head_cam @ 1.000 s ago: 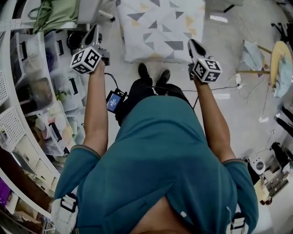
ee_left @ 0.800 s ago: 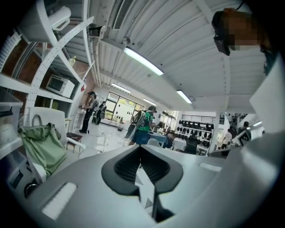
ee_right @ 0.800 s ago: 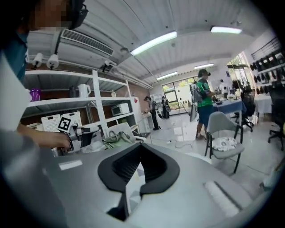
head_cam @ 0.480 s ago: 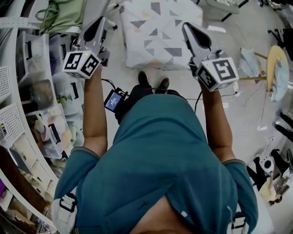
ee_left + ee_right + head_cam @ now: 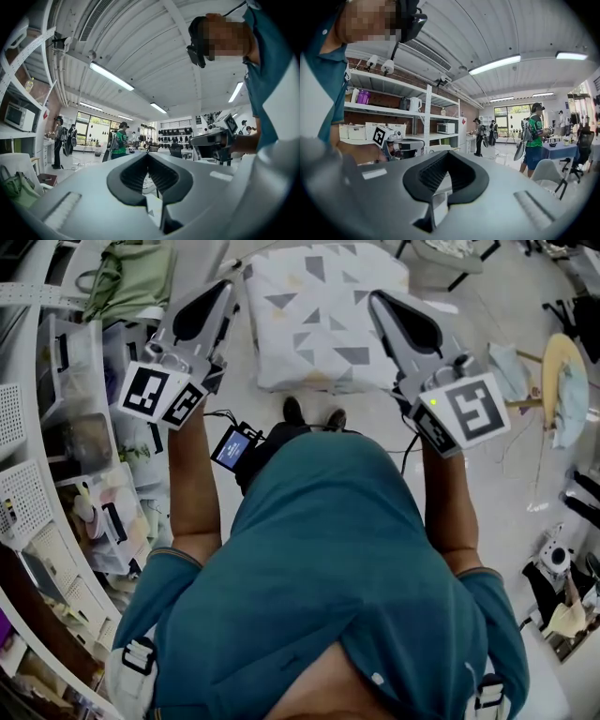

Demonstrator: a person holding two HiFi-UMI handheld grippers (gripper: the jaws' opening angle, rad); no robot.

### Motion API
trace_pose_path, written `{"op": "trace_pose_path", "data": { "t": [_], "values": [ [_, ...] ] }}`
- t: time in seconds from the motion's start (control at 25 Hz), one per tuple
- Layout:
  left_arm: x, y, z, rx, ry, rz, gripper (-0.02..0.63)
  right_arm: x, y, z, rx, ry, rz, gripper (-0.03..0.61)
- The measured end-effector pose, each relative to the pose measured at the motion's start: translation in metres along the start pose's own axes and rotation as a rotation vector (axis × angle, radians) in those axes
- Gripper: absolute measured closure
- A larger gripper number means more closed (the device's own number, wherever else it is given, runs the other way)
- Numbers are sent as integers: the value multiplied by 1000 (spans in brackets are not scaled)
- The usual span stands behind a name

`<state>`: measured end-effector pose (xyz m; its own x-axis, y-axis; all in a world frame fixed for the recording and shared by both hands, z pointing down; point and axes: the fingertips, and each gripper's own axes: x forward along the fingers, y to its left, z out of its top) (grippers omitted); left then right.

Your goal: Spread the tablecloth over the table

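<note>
The tablecloth [image 5: 323, 320], white with grey and yellow triangles, lies bunched in front of my feet in the head view. Both grippers are raised and point level over it. My left gripper [image 5: 225, 289] has its tip at the cloth's left edge and its jaws are shut [image 5: 148, 154]. A strip of white printed cloth [image 5: 151, 207] shows in the slot under the tips. My right gripper [image 5: 377, 298] reaches the cloth's right side with its jaws shut too [image 5: 448, 153], and white cloth [image 5: 439, 208] shows under its tips. The pinch itself is hidden by the jaws.
White shelves with storage bins [image 5: 56, 427] curve along the left, with a green cloth [image 5: 122, 277] on top. A round wooden stand [image 5: 562, 371] is at the right. A small blue-screen device [image 5: 232, 446] hangs at my waist. Other people stand far off [image 5: 119, 140] [image 5: 533, 136].
Both grippers have risen towards the head camera and look larger, and they have rolled so their marker cubes face differently. Their tips have moved from the cloth's near corners further up its sides.
</note>
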<state>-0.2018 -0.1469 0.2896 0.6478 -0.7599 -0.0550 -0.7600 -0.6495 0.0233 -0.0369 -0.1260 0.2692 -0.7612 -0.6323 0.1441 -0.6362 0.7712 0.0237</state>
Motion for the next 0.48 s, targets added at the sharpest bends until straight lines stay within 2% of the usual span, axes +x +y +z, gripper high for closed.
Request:
{"op": "trace_pose_path", "data": {
  "t": [0.16, 0.48],
  "values": [
    [2, -10, 5, 15, 2, -38, 615, -2, 4, 8, -15, -12, 6, 571],
    [1, -8, 1, 2, 7, -51, 615, 0, 7, 9, -7, -9, 4, 571]
  ]
}}
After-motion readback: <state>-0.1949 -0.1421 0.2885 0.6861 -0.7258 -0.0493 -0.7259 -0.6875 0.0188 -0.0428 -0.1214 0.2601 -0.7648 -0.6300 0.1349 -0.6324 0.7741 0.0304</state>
